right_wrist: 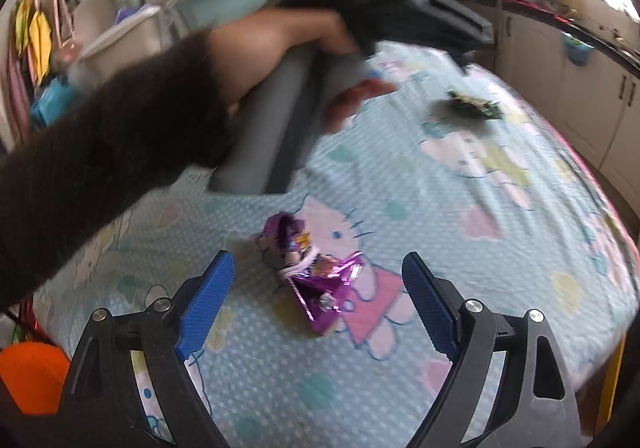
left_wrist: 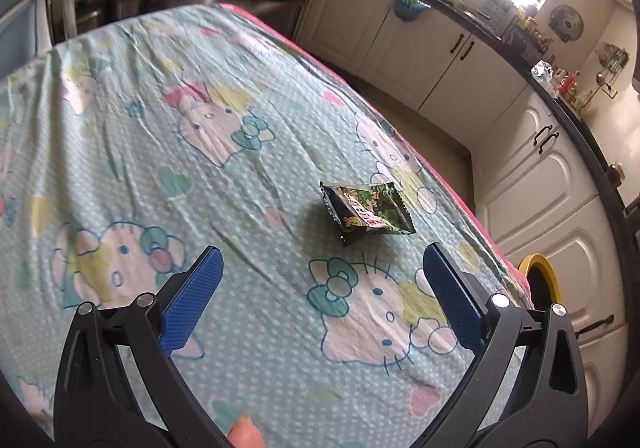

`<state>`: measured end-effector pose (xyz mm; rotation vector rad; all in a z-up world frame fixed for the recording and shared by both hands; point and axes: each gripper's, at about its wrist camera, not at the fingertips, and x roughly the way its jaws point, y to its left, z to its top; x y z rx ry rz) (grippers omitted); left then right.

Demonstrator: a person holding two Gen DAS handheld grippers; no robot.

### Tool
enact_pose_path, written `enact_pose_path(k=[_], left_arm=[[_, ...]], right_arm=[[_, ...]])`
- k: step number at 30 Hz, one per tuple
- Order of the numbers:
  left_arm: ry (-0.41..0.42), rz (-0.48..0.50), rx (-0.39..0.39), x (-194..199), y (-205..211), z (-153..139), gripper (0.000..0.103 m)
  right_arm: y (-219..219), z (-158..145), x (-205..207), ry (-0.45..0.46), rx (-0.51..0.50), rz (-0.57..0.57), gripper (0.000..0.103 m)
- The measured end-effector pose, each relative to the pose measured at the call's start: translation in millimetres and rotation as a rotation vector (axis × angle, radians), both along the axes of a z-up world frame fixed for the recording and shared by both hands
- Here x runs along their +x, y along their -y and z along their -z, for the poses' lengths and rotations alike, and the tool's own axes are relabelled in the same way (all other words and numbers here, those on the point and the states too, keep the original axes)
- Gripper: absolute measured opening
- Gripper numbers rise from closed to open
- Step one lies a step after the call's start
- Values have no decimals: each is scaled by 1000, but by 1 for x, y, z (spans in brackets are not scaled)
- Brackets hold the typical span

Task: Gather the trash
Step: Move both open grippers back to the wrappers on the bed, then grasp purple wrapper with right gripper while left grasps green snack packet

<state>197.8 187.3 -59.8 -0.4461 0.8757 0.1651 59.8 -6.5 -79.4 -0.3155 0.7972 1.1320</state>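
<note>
Left claw (left_wrist: 322,268) first, from its own wrist camera: its two blue pads are spread wide with nothing between them, and it hangs above the cartoon-cat tablecloth (left_wrist: 132,95). A black snack wrapper (left_wrist: 368,213) lies flat ahead of the claw and a little to its right, near the right edge of the table and apart from both pads. Its long axis runs roughly crosswise to the fingers, tilted down toward the right. Just past that table edge, low on the right, the rim of a yellow bin (left_wrist: 542,274) shows. I judge that this claw has to go forward and slightly right before it can close across the wrapper's short side.

Right wrist camera: the right claw (right_wrist: 318,276) is also wide open and empty. A crumpled purple wrapper (right_wrist: 316,280) lies on the tablecloth (right_wrist: 500,207) almost exactly between the two fingertips, touching neither, near the table's front edge. It stretches along the line of the fingers, slanting a little to the right as it nears the camera. The black wrapper (right_wrist: 472,107) is seen here too, blurred, well away toward the far right corner. The left hand (right_wrist: 288,35) and dark sleeve cross the upper left, blurred. The right claw looks nearer to its own piece; a short drop and a squeeze should do.
</note>
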Motion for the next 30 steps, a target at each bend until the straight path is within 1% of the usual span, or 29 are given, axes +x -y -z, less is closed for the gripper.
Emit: enact_pose_path(k=[2, 4, 5, 6, 7, 10, 12, 13, 14, 15, 16, 17, 18, 22, 24, 30], left_arm=[[-7, 2, -22, 8, -1, 5, 88], [-17, 2, -76, 16, -3, 11, 85], [-24, 3, -112, 21, -4, 15, 82], [-30, 3, -129, 25, -4, 17, 80], [-35, 3, -142, 28, -4, 20, 77], [-60, -8, -178, 39, -1, 29, 67], [-73, -14, -171, 44, 1, 32, 61], [-76, -13, -166, 45, 2, 33, 56], [-79, -11, -155, 47, 4, 34, 48], [-82, -10, -144, 49, 5, 34, 42], [-90, -11, -121, 49, 7, 34, 29], [-95, -9, -110, 51, 8, 34, 21], [-94, -7, -106, 51, 9, 35, 21], [-85, 7, -79, 53, 14, 33, 13], [-75, 15, -80, 50, 18, 32, 10], [-36, 39, -82, 31, 28, 30, 5]], right_arm=[[-9, 8, 2, -13, -27, -15, 79], [-17, 15, 4, -20, -51, -29, 71], [-20, 18, 4, -19, -66, -32, 69], [-23, 21, 5, -14, -81, -32, 64], [-24, 22, 5, -3, -85, -30, 59], [-26, 22, 4, 16, -90, -25, 49], [-24, 22, 4, 23, -92, -20, 45], [-20, 23, 5, 24, -91, -19, 42], [-18, 22, 5, 25, -89, -17, 41], [-15, 23, 5, 25, -88, -17, 39], [-13, 23, 5, 26, -89, -19, 37], [-10, 22, 4, 27, -90, -22, 37], [-7, 22, 4, 26, -91, -22, 36], [6, 21, 1, 16, -91, -8, 35], [14, 20, 2, 6, -88, 8, 34], [48, 15, 19, -33, -67, 118, 32]])
